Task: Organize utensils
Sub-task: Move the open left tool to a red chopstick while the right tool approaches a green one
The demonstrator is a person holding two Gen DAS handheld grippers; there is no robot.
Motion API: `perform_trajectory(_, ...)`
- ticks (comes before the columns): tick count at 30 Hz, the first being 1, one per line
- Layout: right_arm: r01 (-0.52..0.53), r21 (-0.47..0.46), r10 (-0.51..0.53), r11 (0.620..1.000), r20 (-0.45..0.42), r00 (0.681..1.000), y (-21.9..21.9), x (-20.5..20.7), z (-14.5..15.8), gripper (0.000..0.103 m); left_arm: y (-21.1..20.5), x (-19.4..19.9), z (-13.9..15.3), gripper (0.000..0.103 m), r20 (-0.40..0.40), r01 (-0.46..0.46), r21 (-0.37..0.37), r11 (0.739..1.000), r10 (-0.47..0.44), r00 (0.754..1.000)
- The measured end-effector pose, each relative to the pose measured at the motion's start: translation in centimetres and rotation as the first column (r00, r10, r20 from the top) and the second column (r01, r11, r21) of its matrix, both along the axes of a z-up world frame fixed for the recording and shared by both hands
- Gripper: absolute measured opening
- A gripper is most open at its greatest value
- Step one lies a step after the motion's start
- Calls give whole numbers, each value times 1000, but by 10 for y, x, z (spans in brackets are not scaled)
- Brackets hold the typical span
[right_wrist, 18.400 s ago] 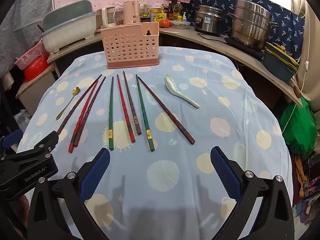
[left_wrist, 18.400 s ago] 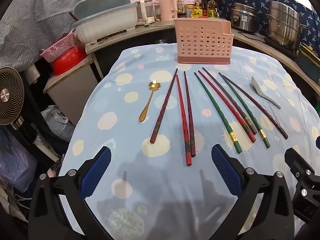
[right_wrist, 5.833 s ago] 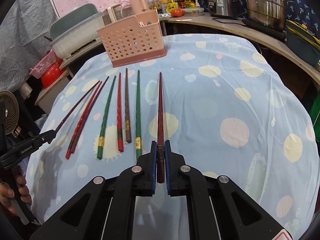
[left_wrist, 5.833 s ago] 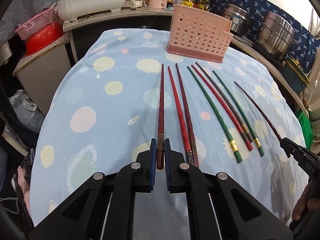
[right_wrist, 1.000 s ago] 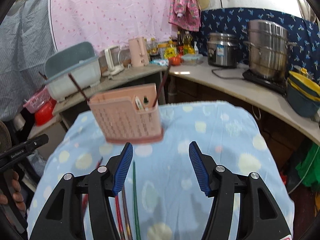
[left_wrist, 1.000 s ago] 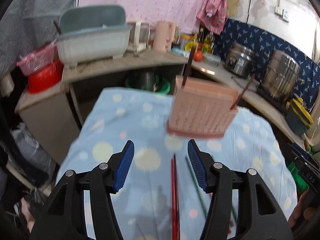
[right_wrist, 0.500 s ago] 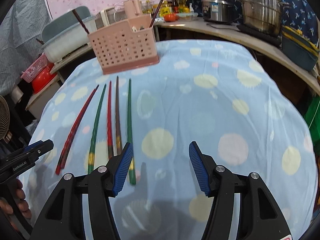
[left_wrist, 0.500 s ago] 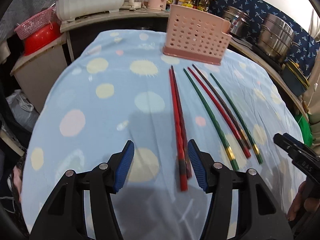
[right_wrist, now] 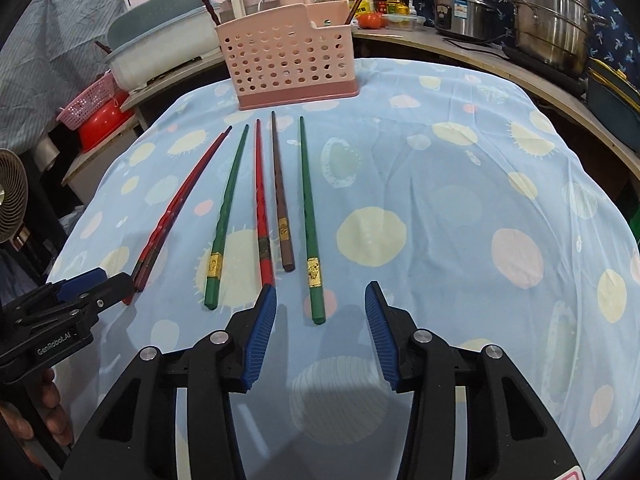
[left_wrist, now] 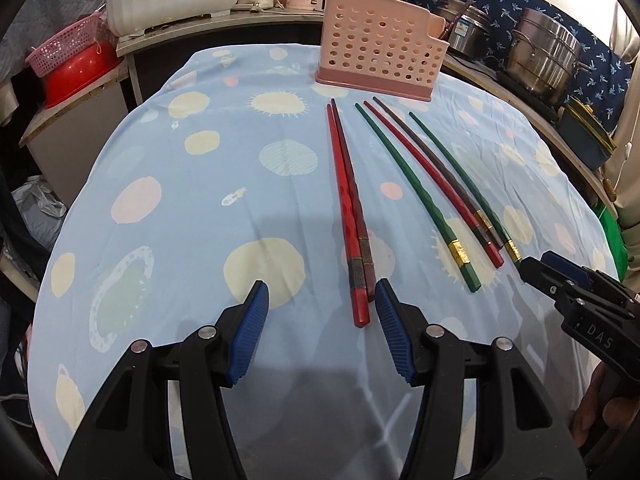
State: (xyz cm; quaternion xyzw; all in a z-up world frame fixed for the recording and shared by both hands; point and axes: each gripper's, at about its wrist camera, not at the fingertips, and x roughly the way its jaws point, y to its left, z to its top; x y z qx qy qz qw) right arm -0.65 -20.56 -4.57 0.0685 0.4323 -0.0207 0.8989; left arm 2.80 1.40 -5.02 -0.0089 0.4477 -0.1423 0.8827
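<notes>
Having dropped from caddy height a second ago, both claws now hovering low over the near ends of the chopsticks; two dark chopsticks, lying on the cloth some seconds back, now standing in the pink utensil caddy (right_wrist: 290, 66).

Spread across the blue spotted tablecloth (left_wrist: 192, 200) on the tabletop, six chopsticks lying side by side, tips pointing at the caddy at the far edge. At far left, the red pair (left_wrist: 350, 216) lying pressed together. Hanging just over its butt end, the left claw (left_wrist: 320, 332), released and holding nothing, its blue right pad (left_wrist: 390, 332) just beside the pair's end; whether touching, not clear from this view.

Further right, a green chopstick (right_wrist: 225, 216), a red chopstick (right_wrist: 262, 204) and a brown chopstick (right_wrist: 280, 196) lying close in a row, then the outer green chopstick (right_wrist: 310, 228), gold band near its butt. Straddling that butt end, the right claw (right_wrist: 318, 330), jaws just having been narrowing yet standing released, the stick's end lying between the pads (right_wrist: 262, 334) with clear gaps on both sides.

Behind the tabletop, a pink basket on a red basin (left_wrist: 76, 70) at left and steel pots (right_wrist: 548, 12) on the counter at right. At each view's edge, fingers of the hand carrying the other claw.
</notes>
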Motion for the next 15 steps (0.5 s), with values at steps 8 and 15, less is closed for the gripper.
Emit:
perform_trajectory(8, 8, 2, -8, 1000, -14, 1000, -1, 2, -4, 38, 6, 2, -2, 51, 10, -26, 21, 999, 25, 1000)
perform_trajectory(15, 13, 0, -13, 1000, -20, 1000, -2, 8, -6, 30, 5, 7, -4, 50, 10, -35, 40, 999, 34, 999)
